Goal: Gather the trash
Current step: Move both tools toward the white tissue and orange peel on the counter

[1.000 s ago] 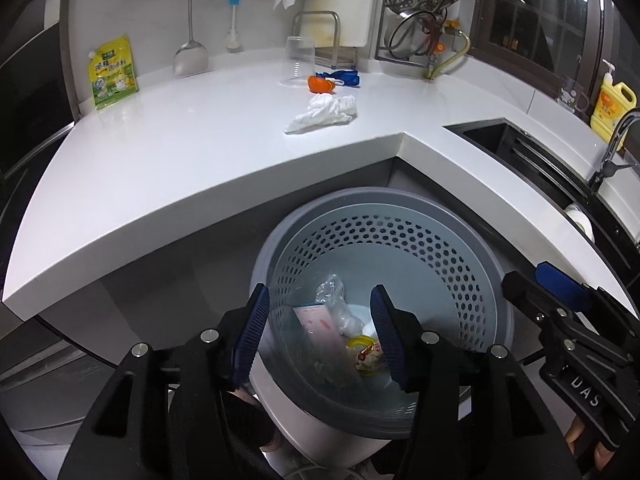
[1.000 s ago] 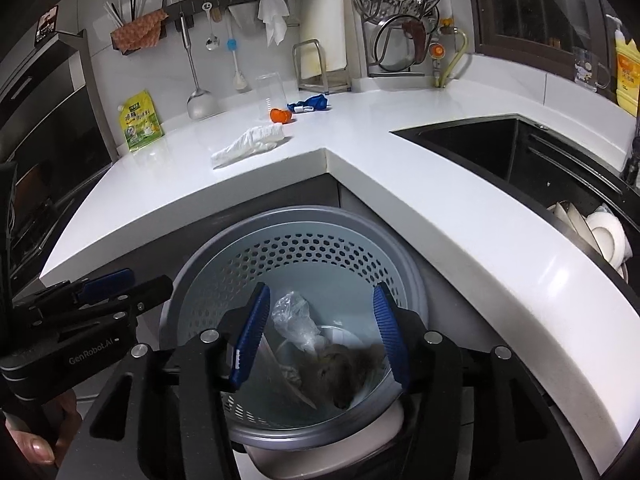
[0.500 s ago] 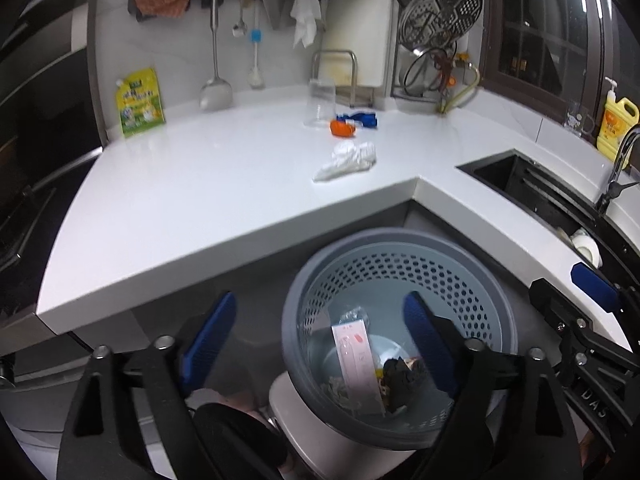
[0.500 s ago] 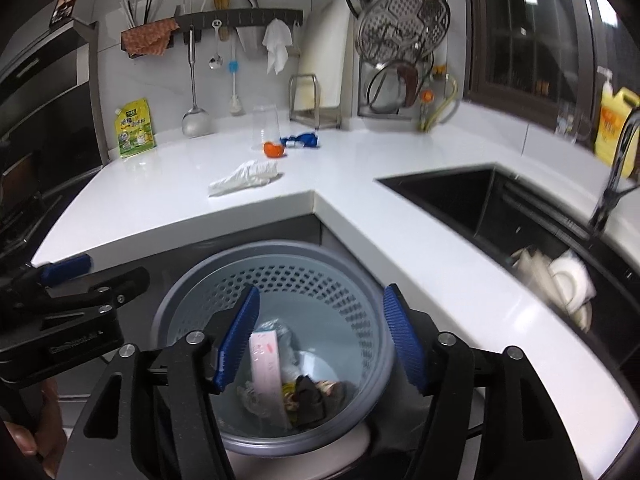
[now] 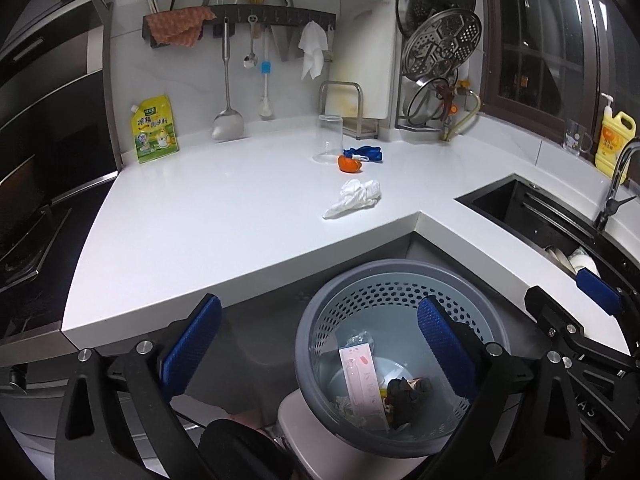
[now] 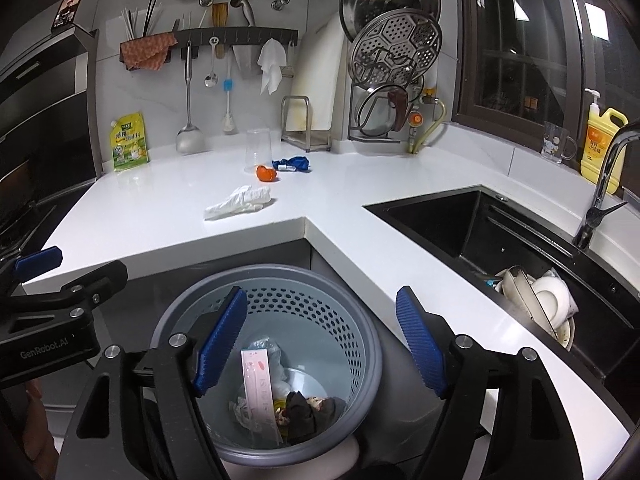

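Observation:
A grey perforated trash basket (image 5: 400, 276) stands on the floor below the counter corner; it also shows in the right wrist view (image 6: 360, 320). Inside lie a pink-and-white packet (image 5: 360, 384), a dark crumpled item (image 6: 300, 412) and other wrappers. On the white counter lie a crumpled white tissue (image 5: 354, 196), an orange peel (image 5: 349, 163) and a blue wrapper (image 5: 366, 153). My left gripper (image 5: 316, 344) is open and empty above the basket's left side. My right gripper (image 6: 320, 340) is open and empty above the basket.
A clear plastic cup (image 5: 330, 138) stands upside down near the orange peel. A yellow-green pouch (image 5: 154, 128) leans on the back wall. A black sink (image 6: 480, 232) with dishes is on the right. A stove (image 5: 24, 232) is on the left.
Both grippers have opened wide and risen away from the basket. A dark crumpled item now lies in the basket. More of the counter and wall is in view.

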A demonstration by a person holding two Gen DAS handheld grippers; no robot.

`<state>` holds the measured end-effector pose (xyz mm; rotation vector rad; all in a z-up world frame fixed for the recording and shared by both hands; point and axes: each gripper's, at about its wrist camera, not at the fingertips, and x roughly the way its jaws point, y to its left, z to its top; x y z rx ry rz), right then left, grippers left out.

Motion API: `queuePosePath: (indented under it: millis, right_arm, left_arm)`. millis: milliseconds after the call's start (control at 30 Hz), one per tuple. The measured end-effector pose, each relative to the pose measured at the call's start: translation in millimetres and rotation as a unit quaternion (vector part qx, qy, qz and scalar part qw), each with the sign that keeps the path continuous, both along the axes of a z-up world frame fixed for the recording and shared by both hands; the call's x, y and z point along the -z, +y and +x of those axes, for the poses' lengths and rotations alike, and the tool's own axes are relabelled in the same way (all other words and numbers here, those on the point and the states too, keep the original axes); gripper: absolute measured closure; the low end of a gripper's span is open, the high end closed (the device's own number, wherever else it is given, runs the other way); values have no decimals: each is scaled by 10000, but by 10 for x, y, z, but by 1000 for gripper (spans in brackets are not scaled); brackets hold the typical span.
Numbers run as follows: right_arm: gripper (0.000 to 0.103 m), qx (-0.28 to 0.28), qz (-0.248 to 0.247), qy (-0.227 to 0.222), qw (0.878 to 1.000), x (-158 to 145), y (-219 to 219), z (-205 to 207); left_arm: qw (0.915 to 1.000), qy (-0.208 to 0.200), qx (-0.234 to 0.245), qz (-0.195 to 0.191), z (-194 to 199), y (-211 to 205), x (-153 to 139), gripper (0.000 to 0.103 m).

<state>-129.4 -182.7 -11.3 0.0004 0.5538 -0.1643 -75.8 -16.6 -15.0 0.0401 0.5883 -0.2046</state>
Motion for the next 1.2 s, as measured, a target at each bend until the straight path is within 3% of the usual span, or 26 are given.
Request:
queuePosePath:
  millis: [500,733,1200]
  right_arm:
    - [23,-151,297,38,9994,42,-110,398]
    - [23,-171,411,80,9990,52,-259,705]
    - [23,-103,689,190,9974,37,-685,1429]
  left_arm:
    - [9996,-153,-244,-73,317,81,-79,6]
    - [9996,-67,-267,-112,788,-54,-73,6]
    - [9984,520,-207,3,1890,-618,173,6]
